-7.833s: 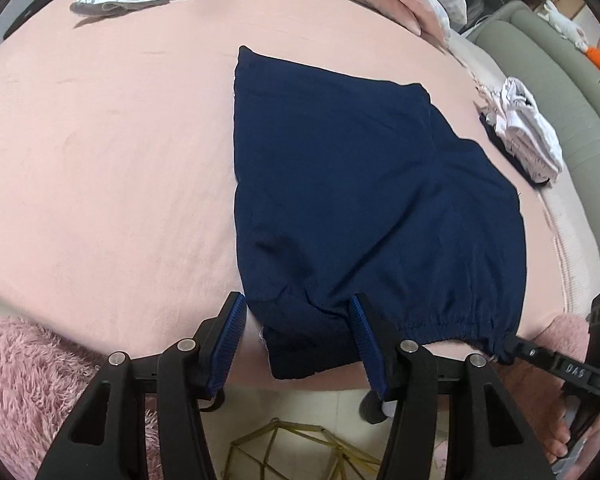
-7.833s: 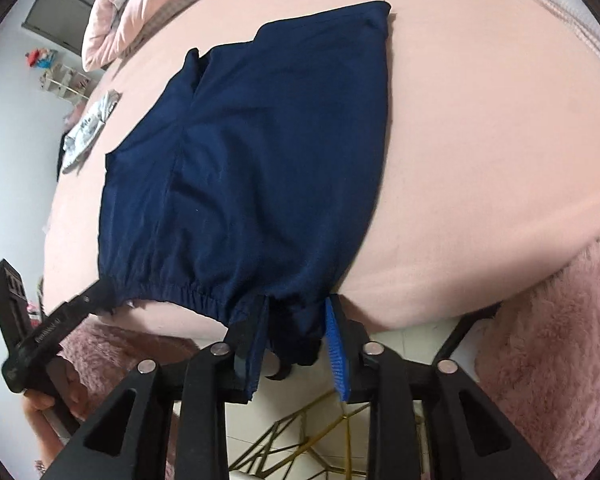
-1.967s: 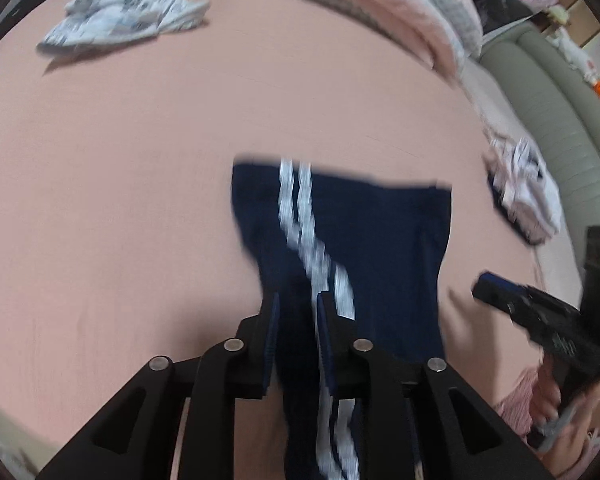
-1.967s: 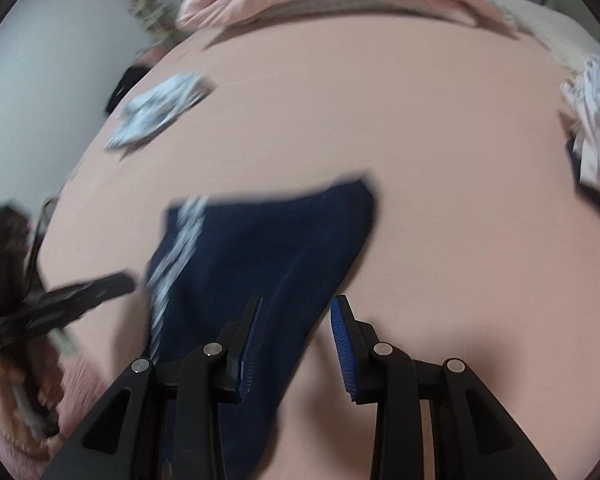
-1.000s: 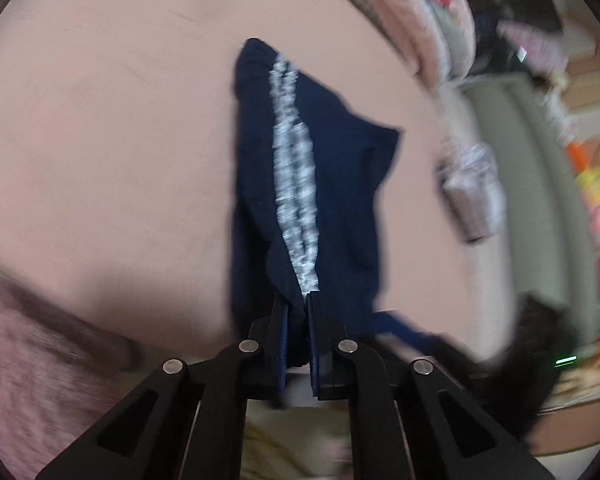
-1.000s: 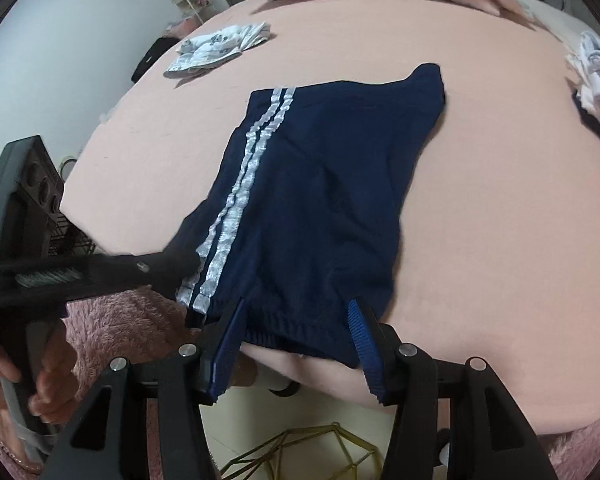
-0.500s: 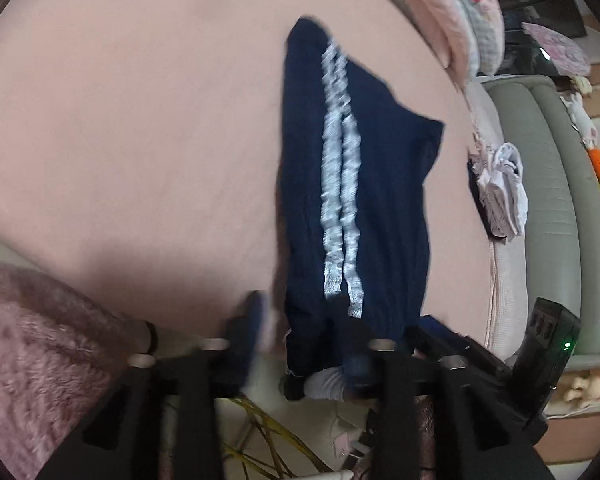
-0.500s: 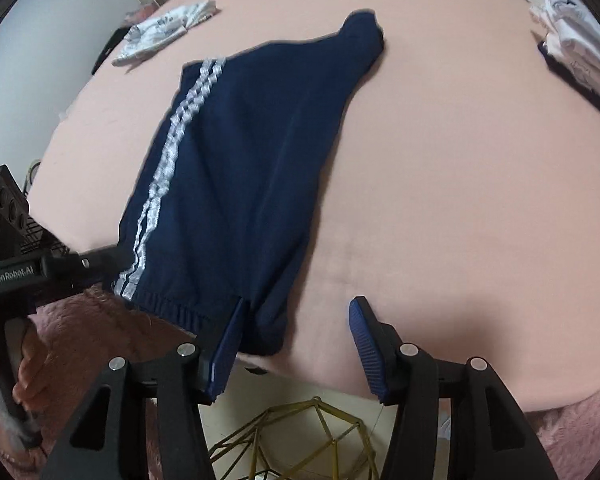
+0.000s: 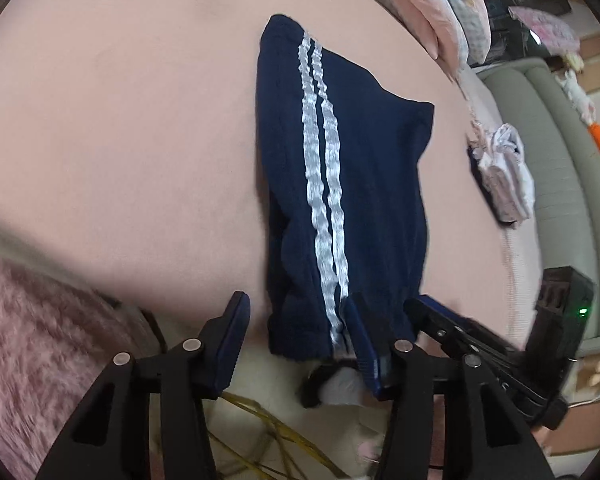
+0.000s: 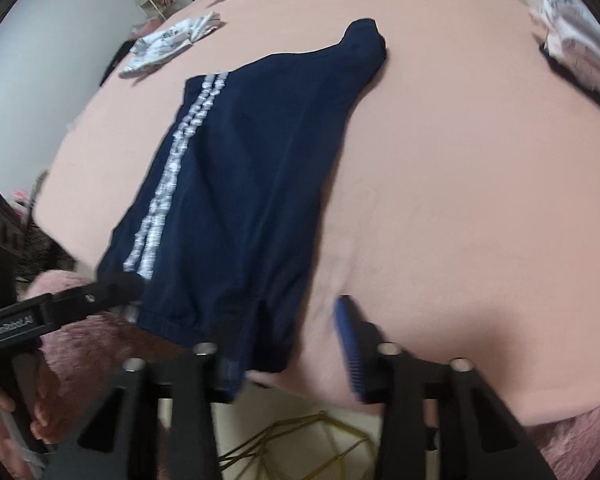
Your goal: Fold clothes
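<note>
While shorts (image 9: 352, 184) lie folded, both claws gape empty.

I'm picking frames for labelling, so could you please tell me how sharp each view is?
Left wrist view: navy shorts with white stripes fairly crisp, mild smear at the pink fluffy rug. Right wrist view: motion blur throughout, stripes ghosted, right tongs smeared. Both show strong fisheye bending.

Bed (image 9: 120, 120) — wide, covered in a smooth pink sheet. Navy shorts (image 9: 352, 184) with two white side stripes lie flat on it, folded lengthwise, waistband hanging just over the near edge. Crumpled white patterned garment (image 10: 172, 40) sits well apart, toward the far left side. Small stack of folded clothes (image 9: 504, 176) — white over dark — lies near the right edge. Pink bedding (image 9: 432, 4) bunched along the far side.
</note>
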A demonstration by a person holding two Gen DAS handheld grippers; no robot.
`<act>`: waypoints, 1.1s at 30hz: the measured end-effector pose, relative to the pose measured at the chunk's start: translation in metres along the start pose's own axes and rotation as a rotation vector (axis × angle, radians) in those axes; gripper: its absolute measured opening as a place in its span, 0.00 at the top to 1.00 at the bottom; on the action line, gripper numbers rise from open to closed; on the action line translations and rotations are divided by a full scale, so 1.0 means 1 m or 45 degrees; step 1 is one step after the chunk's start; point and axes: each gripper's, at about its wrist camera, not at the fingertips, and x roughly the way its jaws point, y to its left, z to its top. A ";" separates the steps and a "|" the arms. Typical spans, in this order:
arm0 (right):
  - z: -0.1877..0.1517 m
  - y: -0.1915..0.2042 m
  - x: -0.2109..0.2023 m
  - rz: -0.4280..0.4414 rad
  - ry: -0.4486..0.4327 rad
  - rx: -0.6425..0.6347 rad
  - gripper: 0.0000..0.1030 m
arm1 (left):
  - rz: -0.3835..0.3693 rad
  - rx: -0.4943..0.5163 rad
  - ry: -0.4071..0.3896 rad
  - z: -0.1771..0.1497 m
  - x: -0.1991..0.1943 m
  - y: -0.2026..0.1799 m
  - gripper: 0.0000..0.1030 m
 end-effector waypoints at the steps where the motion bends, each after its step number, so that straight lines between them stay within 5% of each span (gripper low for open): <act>1: 0.000 -0.002 0.000 0.019 0.001 0.006 0.67 | -0.023 -0.019 0.016 -0.002 0.001 0.003 0.55; 6: 0.001 0.003 0.008 0.047 0.013 -0.014 0.54 | -0.032 -0.009 -0.002 -0.011 -0.002 0.003 0.56; 8: 0.000 0.012 0.009 0.044 0.012 -0.055 0.61 | -0.040 -0.001 -0.013 -0.012 -0.003 0.001 0.76; 9: 0.000 0.016 0.010 0.043 0.012 -0.075 0.80 | -0.072 -0.002 -0.012 -0.013 -0.004 0.000 0.81; 10: -0.001 0.019 0.009 0.042 0.009 -0.088 0.86 | -0.079 -0.001 -0.017 -0.014 -0.005 -0.002 0.84; 33: -0.018 0.015 -0.022 0.178 -0.026 -0.011 0.91 | -0.170 -0.012 -0.049 -0.039 -0.035 -0.003 0.86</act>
